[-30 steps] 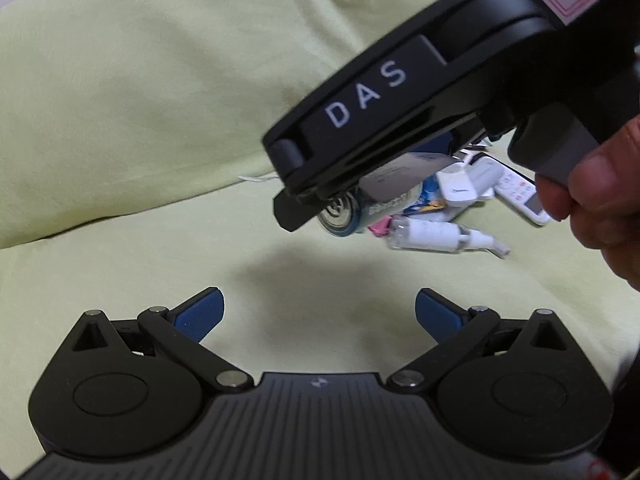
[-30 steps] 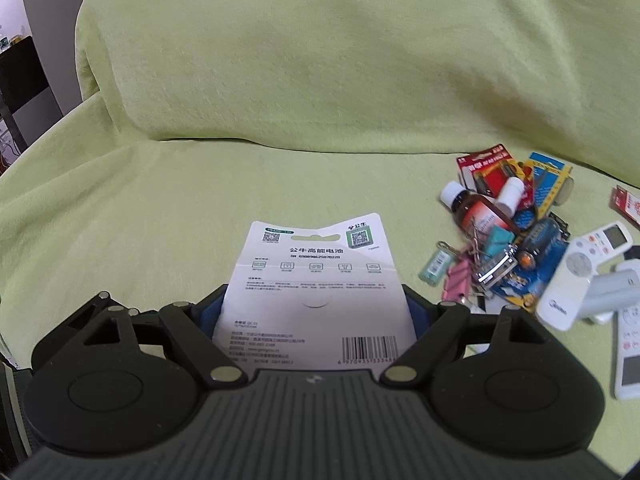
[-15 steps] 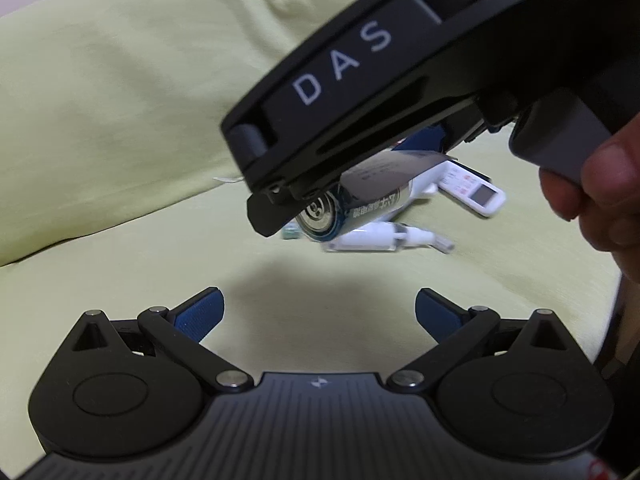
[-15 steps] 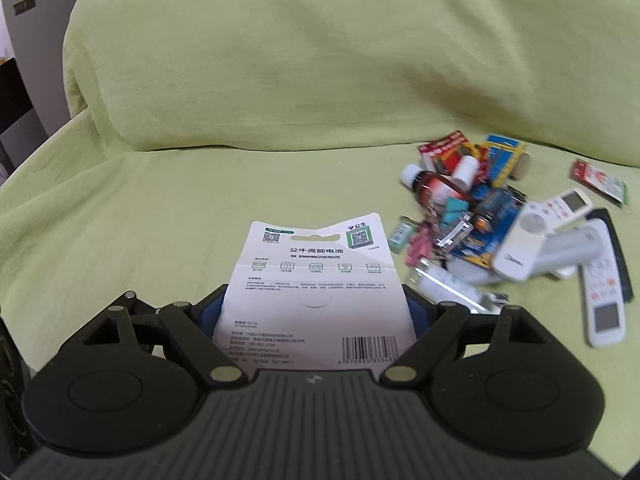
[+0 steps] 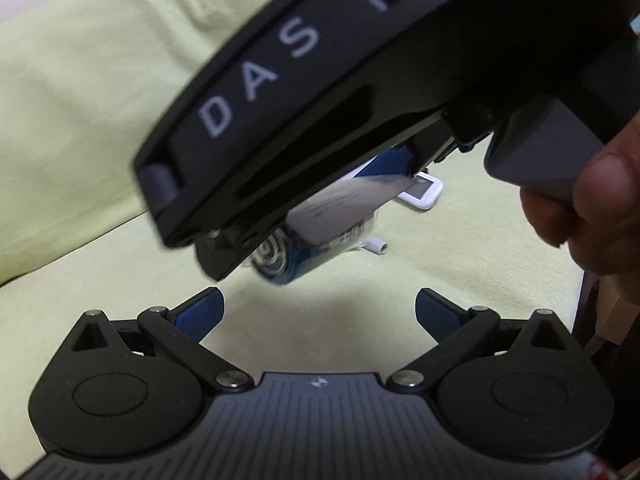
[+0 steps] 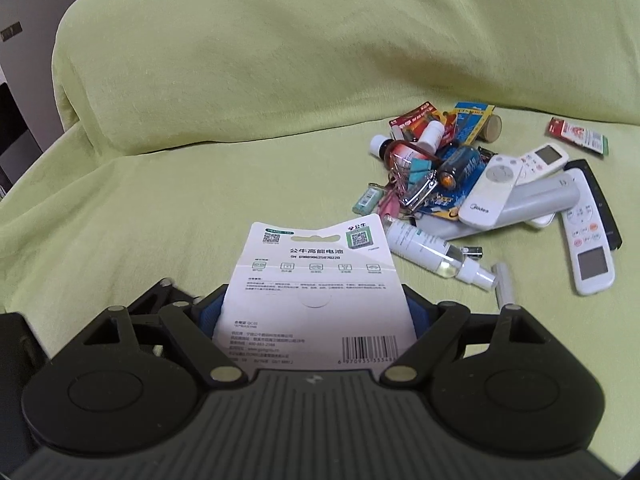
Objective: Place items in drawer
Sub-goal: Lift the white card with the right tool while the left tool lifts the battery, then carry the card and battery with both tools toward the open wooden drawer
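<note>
While the right tongs point(image 6: 316, 312) pinch a carded battery pack point(image 6: 318, 292) between their blue pads, its white printed back and barcode facing the camera, a person's hand point(image 5: 592, 216) grips the handle of that tool above a sofa draped in a yellow-green cover point(image 6: 200, 184). Seen from the left wrist, the pack point(image 5: 320, 236) hangs under the black housing marked "DAS", a blue-wrapped cell (blurred) showing at its lower end, well clear of the cover beneath it. Left tongs point(image 5: 320, 312) sit spread wide with nothing between their blue pads point(image 5: 200, 312), just below the pack. Beyond the pack, to its right, lies a heap of small household items on the seat: a clear spray bottle point(image 6: 432, 252) nearest the pack, a white Midea remote point(image 6: 490, 190) resting on a grey cylindrical case point(image 6: 528, 204), a second white remote with a screen point(image 6: 586, 240) further right, a brown medicine bottle point(image 6: 394, 148) with a white cap, a loose blue battery point(image 6: 460, 164), metal binder clips point(image 6: 416, 192) and several bright card packets point(image 6: 420, 120) at the far side of the heap. No drawer appears in either view.
</note>
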`<action>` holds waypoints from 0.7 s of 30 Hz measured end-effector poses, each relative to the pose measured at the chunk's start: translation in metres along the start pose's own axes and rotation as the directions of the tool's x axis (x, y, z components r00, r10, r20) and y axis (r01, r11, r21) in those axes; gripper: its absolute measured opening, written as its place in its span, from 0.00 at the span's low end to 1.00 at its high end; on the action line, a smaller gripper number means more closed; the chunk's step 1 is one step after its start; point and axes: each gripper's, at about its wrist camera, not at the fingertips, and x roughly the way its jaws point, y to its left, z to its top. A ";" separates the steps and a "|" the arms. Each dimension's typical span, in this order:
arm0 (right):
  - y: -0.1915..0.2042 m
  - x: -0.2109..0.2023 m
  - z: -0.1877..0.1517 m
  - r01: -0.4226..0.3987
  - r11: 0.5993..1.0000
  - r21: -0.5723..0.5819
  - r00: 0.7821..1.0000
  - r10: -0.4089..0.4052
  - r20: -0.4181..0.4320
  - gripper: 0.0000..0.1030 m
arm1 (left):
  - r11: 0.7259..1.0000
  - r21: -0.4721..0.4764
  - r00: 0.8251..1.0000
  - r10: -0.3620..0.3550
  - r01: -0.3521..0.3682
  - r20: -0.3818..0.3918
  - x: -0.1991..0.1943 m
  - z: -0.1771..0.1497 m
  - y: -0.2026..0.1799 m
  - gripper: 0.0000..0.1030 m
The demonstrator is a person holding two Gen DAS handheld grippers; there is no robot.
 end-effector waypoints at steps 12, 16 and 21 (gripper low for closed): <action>-0.040 -0.039 -0.032 0.041 0.991 0.130 0.998 -0.046 0.034 0.81 | 0.989 0.030 0.988 -0.147 0.145 0.043 0.020 0.011 -0.027 0.79; -0.039 -0.075 -0.044 0.079 0.986 0.144 0.994 -0.089 0.069 0.81 | 0.982 0.057 0.980 -0.184 0.180 0.073 0.003 0.015 -0.047 0.67; -0.032 -0.125 -0.056 0.115 0.984 0.134 0.985 -0.130 0.112 0.81 | 0.974 0.079 0.966 -0.220 0.211 0.138 -0.029 0.022 -0.073 0.58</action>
